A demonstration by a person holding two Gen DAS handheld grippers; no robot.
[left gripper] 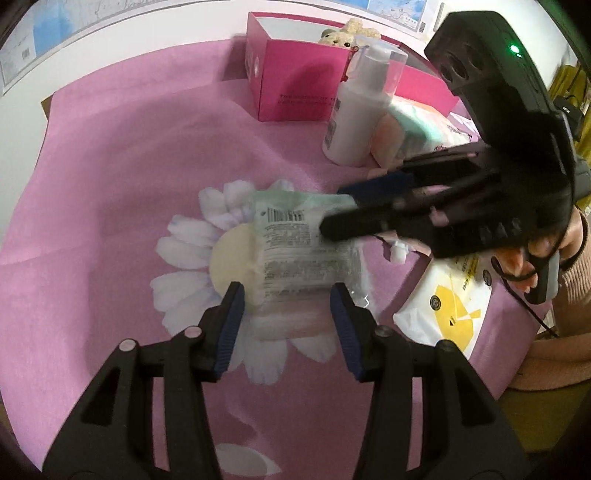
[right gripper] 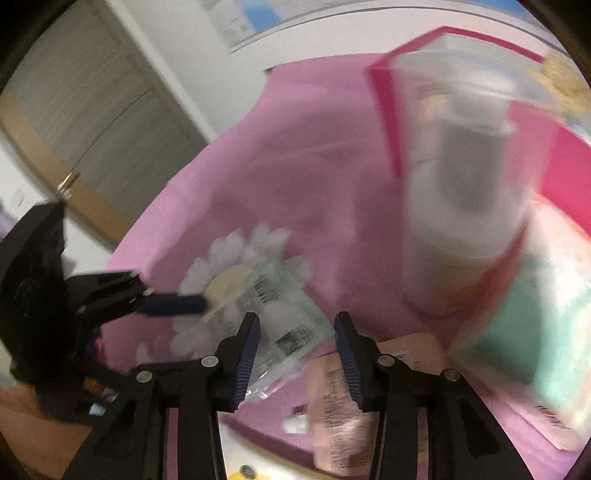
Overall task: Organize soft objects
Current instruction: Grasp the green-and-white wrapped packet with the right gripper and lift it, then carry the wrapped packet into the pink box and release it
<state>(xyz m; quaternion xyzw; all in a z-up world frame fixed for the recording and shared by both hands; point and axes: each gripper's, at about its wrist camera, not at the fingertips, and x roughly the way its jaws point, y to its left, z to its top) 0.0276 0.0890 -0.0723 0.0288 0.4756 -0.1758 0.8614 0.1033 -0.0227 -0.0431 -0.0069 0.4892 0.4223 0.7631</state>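
Note:
A clear-wrapped soft pack with barcode print (left gripper: pixel 303 258) lies on the pink daisy-print cloth (left gripper: pixel 129 184). My left gripper (left gripper: pixel 286 301) is open, its blue pads either side of the pack's near end, not closed on it. My right gripper (left gripper: pixel 332 210) reaches in from the right, open, its tips over the pack's far edge. In the blurred right wrist view the pack (right gripper: pixel 273 317) lies just ahead of the open right gripper (right gripper: pixel 297 325), with a left gripper finger (right gripper: pixel 173 304) touching its far side.
A pink open box (left gripper: pixel 295 85) stands at the back with a plush toy (left gripper: pixel 347 35) behind it. A white pump bottle (left gripper: pixel 354 110) stands beside a mint and peach pack (left gripper: pixel 410 129). A white pack with yellow print (left gripper: pixel 447 302) lies at right.

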